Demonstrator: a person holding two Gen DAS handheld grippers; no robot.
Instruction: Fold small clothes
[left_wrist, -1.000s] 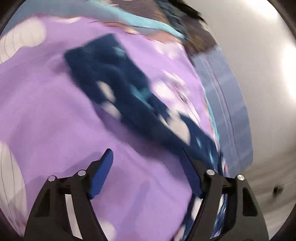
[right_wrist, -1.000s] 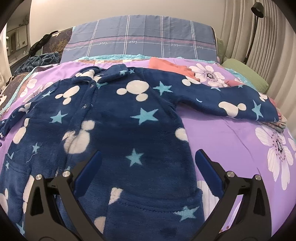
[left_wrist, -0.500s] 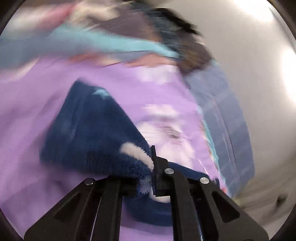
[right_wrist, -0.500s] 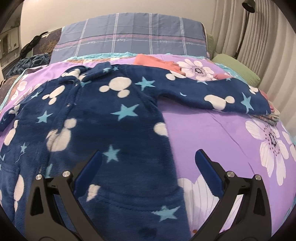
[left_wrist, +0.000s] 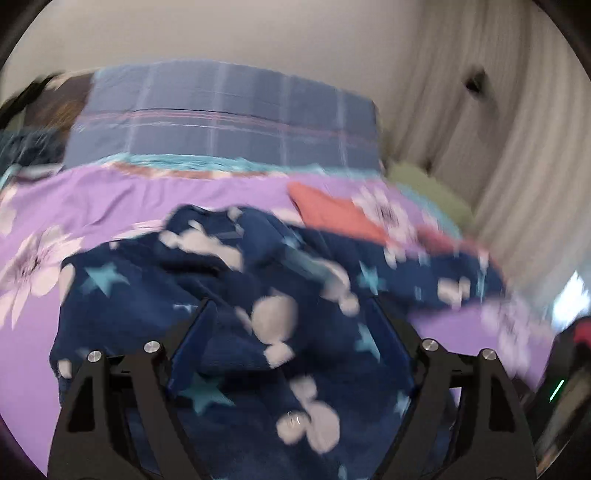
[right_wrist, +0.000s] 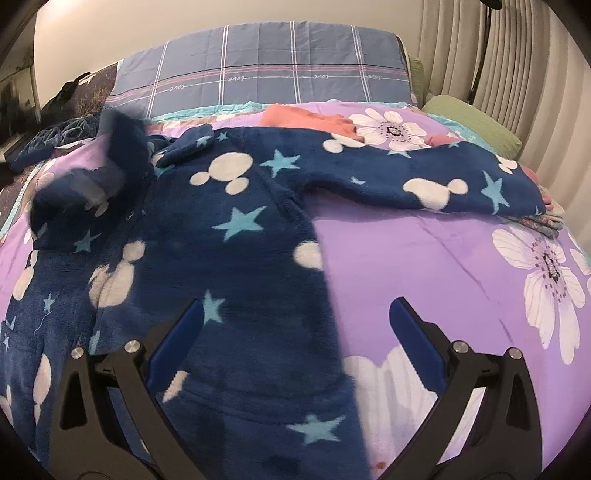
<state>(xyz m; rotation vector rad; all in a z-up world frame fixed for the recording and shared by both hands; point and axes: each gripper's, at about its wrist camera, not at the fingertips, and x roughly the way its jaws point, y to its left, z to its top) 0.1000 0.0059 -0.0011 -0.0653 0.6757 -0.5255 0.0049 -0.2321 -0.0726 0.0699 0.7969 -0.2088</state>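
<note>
Spread front-up on the purple bed (right_wrist: 424, 258), the navy fleece robe (right_wrist: 240, 229) looks soft and floppy, best pinched at a cuff or hem, while the left claw (left_wrist: 291, 354), just reopened, and right claw (right_wrist: 295, 332) gape empty.

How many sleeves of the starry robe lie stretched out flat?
1. The sleeve reaches toward the curtain side. The other sleeve is blurred, flung over the robe.
</note>
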